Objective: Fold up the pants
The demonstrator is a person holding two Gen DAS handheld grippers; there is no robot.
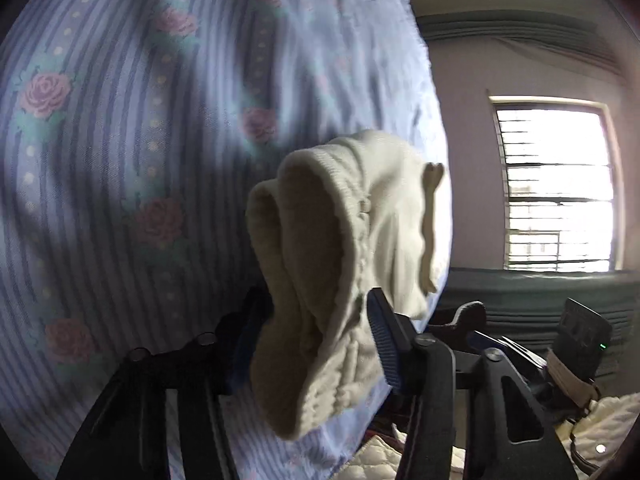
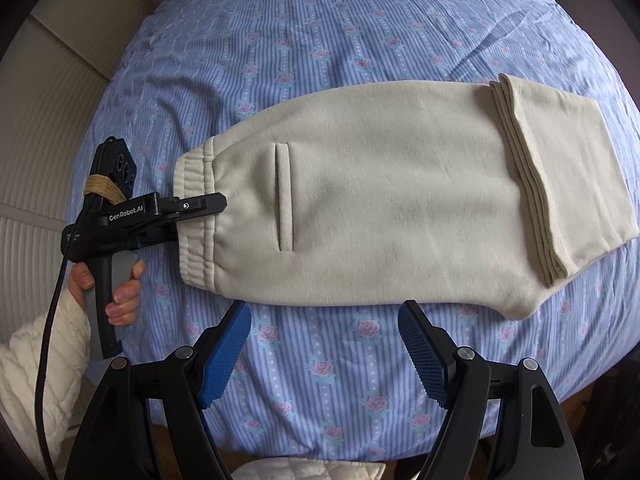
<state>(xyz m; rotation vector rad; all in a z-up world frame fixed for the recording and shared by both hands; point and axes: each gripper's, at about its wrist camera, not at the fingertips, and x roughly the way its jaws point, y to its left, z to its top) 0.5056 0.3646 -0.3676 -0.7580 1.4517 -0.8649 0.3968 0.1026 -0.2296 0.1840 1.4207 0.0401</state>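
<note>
Right wrist | pants (image 2: 380,200) lengthwise left-right, waistband left | left tool (image 2: 208,210) pinching waistband | right tool (image 2: 324,356) wide

Bedroom setup here. The bed (image 2: 360,20) has a blue striped sheet (image 1: 120,160) with little pink roses all over it. Plain pale wall (image 1: 460,120) with a window (image 1: 556,188) behind half-open blinds, and daylight is blasting through it. There's a cream ribbed padded panel (image 2: 44,128) running along the left side of the bed.
</note>
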